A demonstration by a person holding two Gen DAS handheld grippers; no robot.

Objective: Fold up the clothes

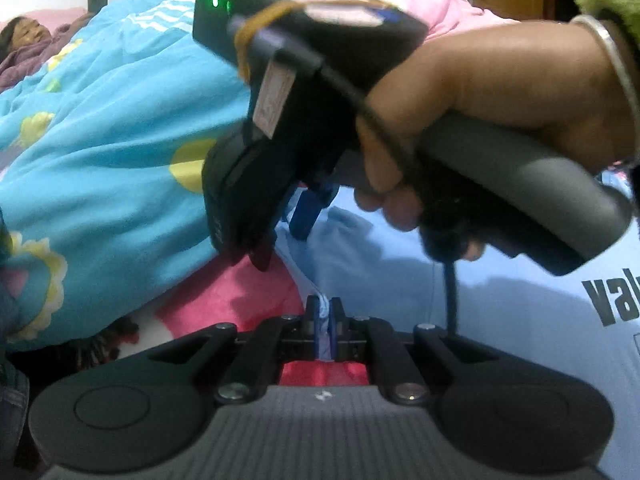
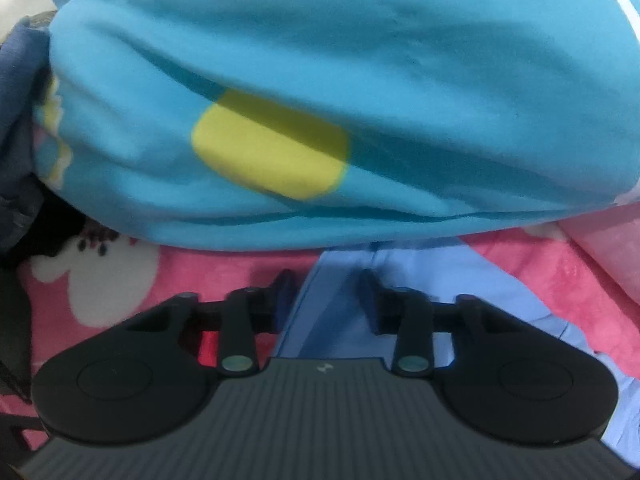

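The big puffy bright-blue quilt with yellow shapes [image 2: 320,92] fills most of what I see, so I will use it as my marker. Just below its edge lies the soft pink blanket with white shapes [image 2: 112,280], and on that blanket lies the light-blue cotton T-shirt with dark letters [image 1: 500,300] that I am folding.

I think I am in the middle of a fold. My left gripper [image 1: 325,314] is pinched tight on a bit of the shirt's edge, near the quilt. My right gripper [image 2: 326,292] has its jaws wide apart, one on each side of a strip of the shirt, close under the quilt. Next it should squeeze that cloth, and then both can lift and carry it over.

The quilt hides the shirt's far end. The letters are cut off. The right view is blurry. My right hand [image 1: 480,120] blocks much of the left view.
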